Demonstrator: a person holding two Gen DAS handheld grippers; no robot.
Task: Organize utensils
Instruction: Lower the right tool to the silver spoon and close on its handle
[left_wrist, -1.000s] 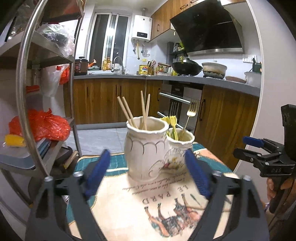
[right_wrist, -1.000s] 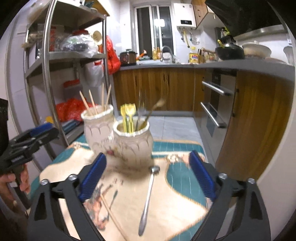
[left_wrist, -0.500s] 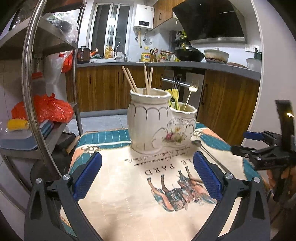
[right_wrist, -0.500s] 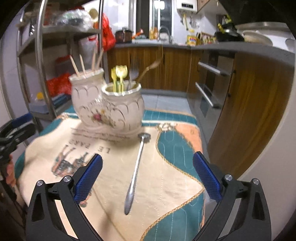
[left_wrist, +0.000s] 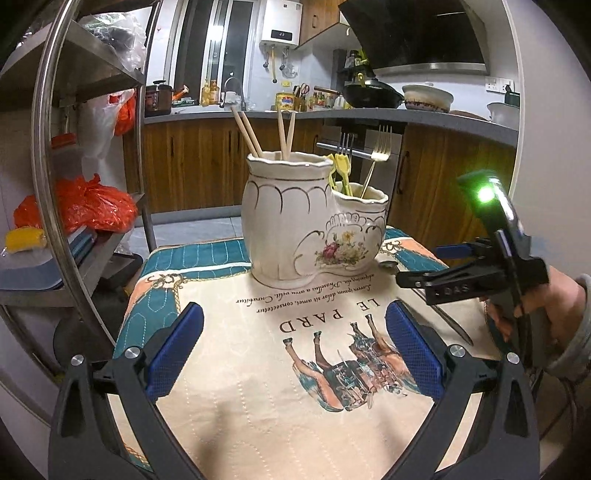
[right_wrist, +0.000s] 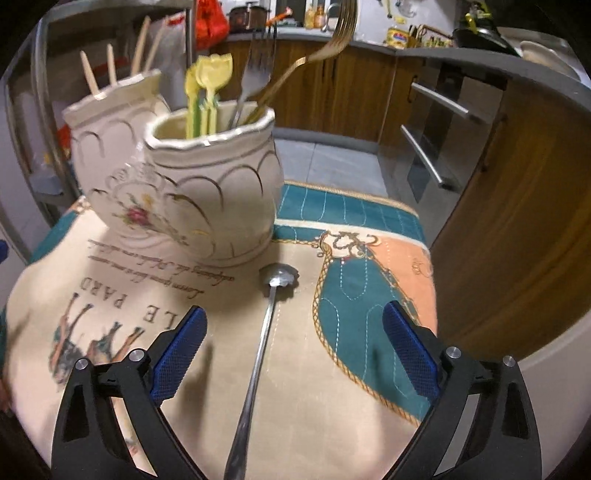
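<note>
Steel, thin and polished, is what remains to be put away: a long silver metal spoon (right_wrist: 258, 347) lies flat on the printed cloth of the worktop (right_wrist: 354, 369), its small bowl just beside the base of the cream ceramic double-pot holder with gold trim and a flower motif (right_wrist: 207, 192), its handle running back toward the right gripper (right_wrist: 291, 354). The holder's shorter pot already carries yellow plastic picks (right_wrist: 207, 85), a silver fork (right_wrist: 255, 74) and a gold fork (right_wrist: 325, 40); the taller pot carries wooden chopsticks (left_wrist: 266, 133).

I judge the spoon light and stiff, but slippery and so low against the cloth that the fingers will struggle to get under it. The slim handle, around its middle, looks the best place to pinch, squeezing across its width; the soft cloth should give a little and help. The ceramic holder is fragile and looks top-heavy with forks, so a knock on the way in could tip it.

The right gripper is spread wide with nothing between its blue pads (right_wrist: 177, 350), straddling the handle from above without touching it as far as I can tell. The left gripper (left_wrist: 295, 354) is equally wide apart and empty, hanging over the cloth in front of the holder, well clear of the spoon.
</note>
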